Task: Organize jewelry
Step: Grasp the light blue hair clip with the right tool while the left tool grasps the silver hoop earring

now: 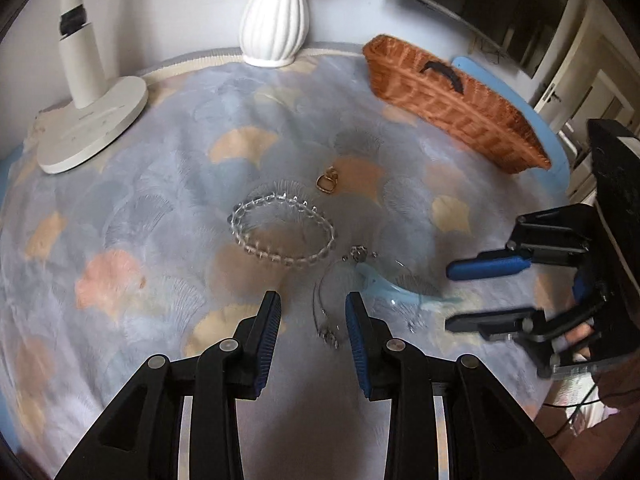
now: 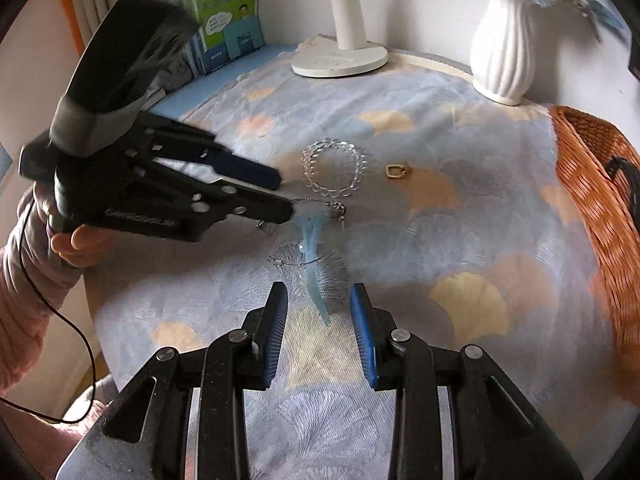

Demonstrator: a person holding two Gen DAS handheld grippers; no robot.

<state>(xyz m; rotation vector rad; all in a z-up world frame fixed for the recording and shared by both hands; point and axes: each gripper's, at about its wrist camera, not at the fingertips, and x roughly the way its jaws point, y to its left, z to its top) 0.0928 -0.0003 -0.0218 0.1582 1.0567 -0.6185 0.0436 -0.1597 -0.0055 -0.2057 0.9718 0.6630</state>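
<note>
Evidently the jewelry lies loose mid-cloth for sorting: from the left wrist view, the bead bracelet [image 1: 282, 232] sits at twelve o'clock of the left gripper [image 1: 313, 312], whose jaws gape wide over a thin wire necklace [image 1: 326, 320]. The right gripper [image 2: 319, 306] spreads empty around the pale blue hair clip [image 2: 314, 264], probably bound for the wicker basket [image 2: 600, 184] at two o'clock.

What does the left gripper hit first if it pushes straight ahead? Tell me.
Probably the thin silver necklace lying between the open fingers of the left gripper; past it, the clear bead bracelet. Height above the cloth is unclear.
</note>
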